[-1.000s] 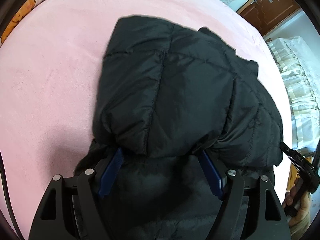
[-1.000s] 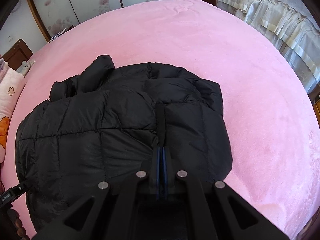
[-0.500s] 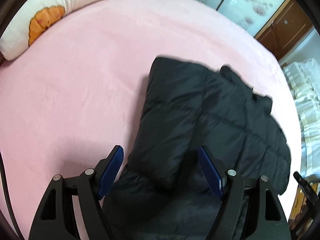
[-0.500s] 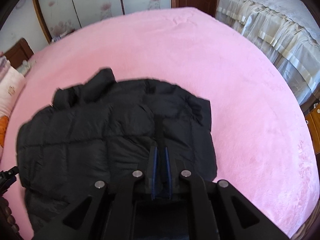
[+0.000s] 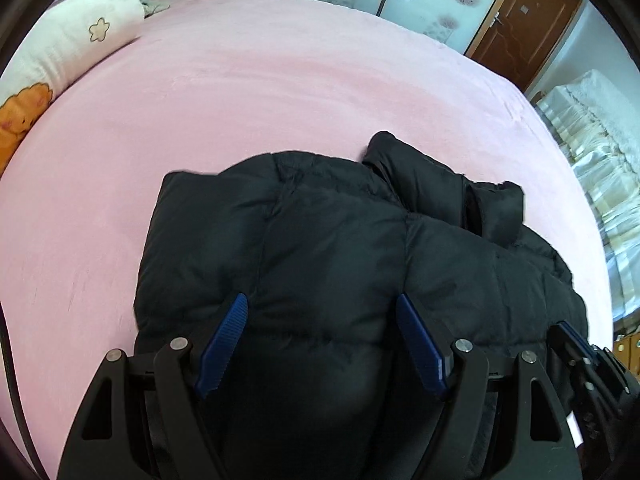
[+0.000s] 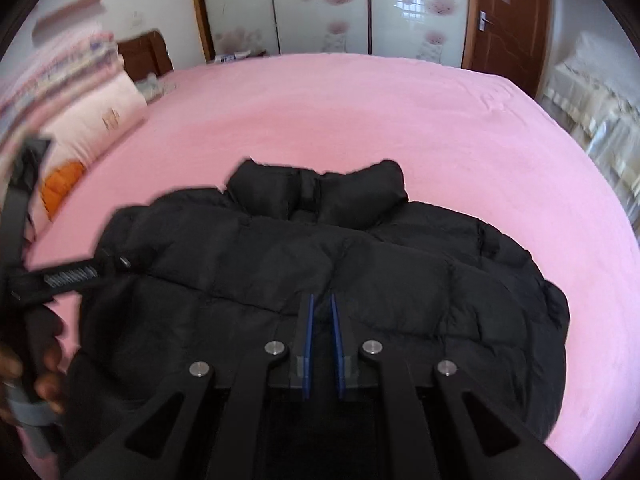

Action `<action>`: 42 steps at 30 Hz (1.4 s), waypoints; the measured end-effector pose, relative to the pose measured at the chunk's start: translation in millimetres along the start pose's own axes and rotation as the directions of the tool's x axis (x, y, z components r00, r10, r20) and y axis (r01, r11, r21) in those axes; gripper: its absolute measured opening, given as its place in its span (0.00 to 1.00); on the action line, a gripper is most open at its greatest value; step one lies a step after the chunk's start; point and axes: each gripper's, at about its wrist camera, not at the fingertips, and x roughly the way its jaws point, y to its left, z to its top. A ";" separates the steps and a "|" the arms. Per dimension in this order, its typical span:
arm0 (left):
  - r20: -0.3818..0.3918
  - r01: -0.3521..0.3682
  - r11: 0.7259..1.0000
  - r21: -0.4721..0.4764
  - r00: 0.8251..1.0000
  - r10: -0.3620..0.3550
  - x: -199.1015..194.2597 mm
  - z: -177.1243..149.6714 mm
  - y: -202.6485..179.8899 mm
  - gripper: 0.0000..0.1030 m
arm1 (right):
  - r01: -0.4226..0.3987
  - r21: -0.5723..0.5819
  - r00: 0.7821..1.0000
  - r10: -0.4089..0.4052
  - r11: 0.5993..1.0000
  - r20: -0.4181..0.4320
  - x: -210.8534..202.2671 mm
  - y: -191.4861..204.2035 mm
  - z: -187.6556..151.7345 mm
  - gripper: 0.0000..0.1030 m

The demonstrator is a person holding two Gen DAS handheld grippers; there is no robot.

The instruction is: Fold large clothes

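Left wrist view shows the left gripper (image 5: 322, 334) nearest, at six o'clock, its jaws spread wide with the black puffer jacket (image 5: 340, 248) bulging between the blue pads (image 5: 224, 344); whether they pinch it I cannot tell. At four o'clock sits the right gripper (image 5: 588, 364). From the right wrist view, that right gripper (image 6: 321, 312) has its jaws drawn to a narrow slit, and whether a thin edge of fabric is nipped there I cannot tell. Beyond, the jacket lies bunched on the pink bed (image 6: 400, 120), collar (image 6: 316, 192) toward twelve o'clock, pillow (image 5: 72, 44) at ten o'clock. Slippery quilted nylon could slide from a loose pinch, and trapped air in the padding could spring any fold open, leaving the jacket lopsided.
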 end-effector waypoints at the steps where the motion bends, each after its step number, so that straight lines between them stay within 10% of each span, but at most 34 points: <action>1: 0.000 -0.006 1.000 0.005 1.000 0.006 5.1 3.5 -1.8 0.73 | 0.037 -0.008 0.999 -0.037 0.999 -0.015 10.5 -5.7 -0.7 0.05; 6: -0.028 -0.042 0.998 0.046 0.999 0.043 28.7 11.0 2.2 0.75 | 0.213 0.057 0.977 -0.211 0.975 -0.038 26.3 -63.5 -15.0 0.04; 17: -0.061 -0.098 0.992 0.084 0.993 0.103 22.3 13.3 -6.8 0.75 | 0.170 0.146 0.981 -0.152 0.975 -0.124 20.3 -105.4 -21.1 0.05; 23: -0.038 -0.079 0.996 0.047 0.996 0.081 -45.4 7.7 -13.3 0.76 | 0.071 0.257 0.996 -0.057 0.964 -0.062 -37.3 -118.0 -8.2 0.09; 42: 0.105 -0.122 0.992 0.017 0.987 0.120 -289.3 -74.5 -74.5 0.80 | -0.155 0.061 0.988 0.154 0.986 0.022 -230.7 -117.2 -6.3 0.12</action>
